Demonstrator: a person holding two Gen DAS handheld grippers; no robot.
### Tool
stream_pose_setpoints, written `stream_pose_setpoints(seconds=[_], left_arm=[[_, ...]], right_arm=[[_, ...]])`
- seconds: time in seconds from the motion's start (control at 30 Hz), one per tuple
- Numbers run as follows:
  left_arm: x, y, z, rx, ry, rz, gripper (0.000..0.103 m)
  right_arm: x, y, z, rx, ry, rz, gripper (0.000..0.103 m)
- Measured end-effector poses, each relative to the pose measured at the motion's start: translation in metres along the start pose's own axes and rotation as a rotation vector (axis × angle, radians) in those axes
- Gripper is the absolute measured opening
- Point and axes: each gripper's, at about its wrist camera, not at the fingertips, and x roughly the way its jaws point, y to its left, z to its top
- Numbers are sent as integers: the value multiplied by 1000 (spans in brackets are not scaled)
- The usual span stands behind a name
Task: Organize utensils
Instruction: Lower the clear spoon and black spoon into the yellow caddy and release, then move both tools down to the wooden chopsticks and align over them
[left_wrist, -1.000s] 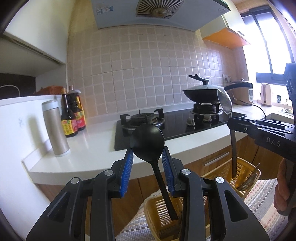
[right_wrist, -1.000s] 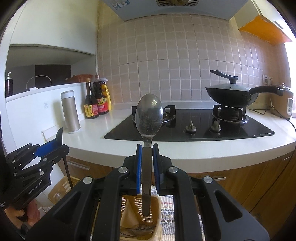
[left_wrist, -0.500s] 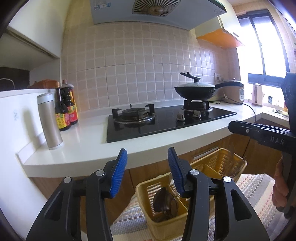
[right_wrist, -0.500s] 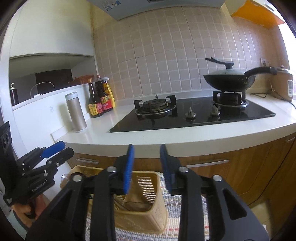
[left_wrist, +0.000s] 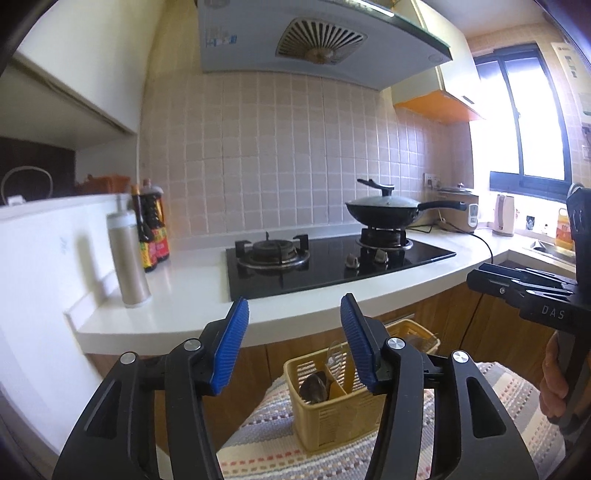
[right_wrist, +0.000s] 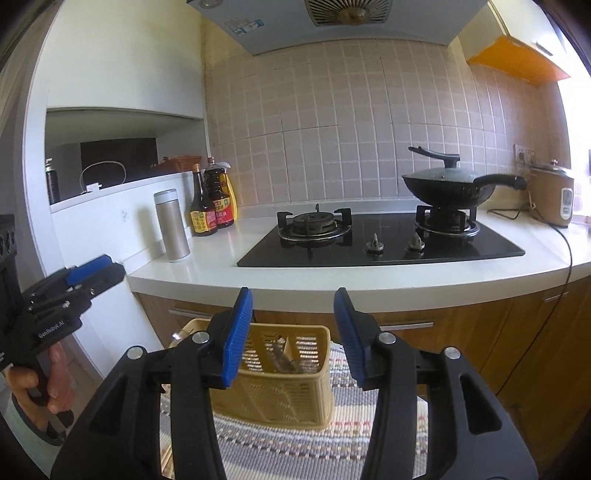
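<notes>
A yellow slotted utensil basket (left_wrist: 332, 410) stands on a striped woven mat below the counter; it also shows in the right wrist view (right_wrist: 288, 391). A dark spoon bowl (left_wrist: 314, 382) and a clear-looking utensil rest inside it. Utensil ends (right_wrist: 282, 360) stick up in the basket in the right wrist view. My left gripper (left_wrist: 293, 347) is open and empty above the basket. My right gripper (right_wrist: 293, 332) is open and empty above the basket too. Each gripper shows at the edge of the other's view.
A white counter (left_wrist: 177, 295) carries a black gas hob (left_wrist: 325, 262), a lidded wok (left_wrist: 384, 210), a steel flask (left_wrist: 127, 258) and sauce bottles (left_wrist: 151, 229). Wooden cabinet fronts (right_wrist: 480, 332) lie behind the basket. A rice cooker (right_wrist: 552, 197) stands at the right.
Both grippers let go of their spoons, which dropped into the basket. Both sets of jaws opened wider and the grippers drew back and up from the basket.
</notes>
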Motion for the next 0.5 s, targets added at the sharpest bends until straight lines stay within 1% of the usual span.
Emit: stream_pose_setpoints(seconds=[0.1, 0.2, 0.33, 0.4, 0.5], left_arm=[[-21, -3, 3, 16, -2, 18, 52], [-36, -5, 3, 26, 12, 35, 52], [-50, -4, -5, 34, 79, 35, 52], [-54, -2, -16, 35, 128, 29, 52], [-55, 3, -38, 27, 221, 11, 52]], right_arm=[[-11, 9, 1, -17, 26, -8, 43], [-19, 20, -2, -44, 71, -15, 43], [-21, 35, -15, -89, 194, -26, 43], [-20, 40, -26, -103, 270, -24, 43], [-16, 42, -44, -119, 387, -50, 43]])
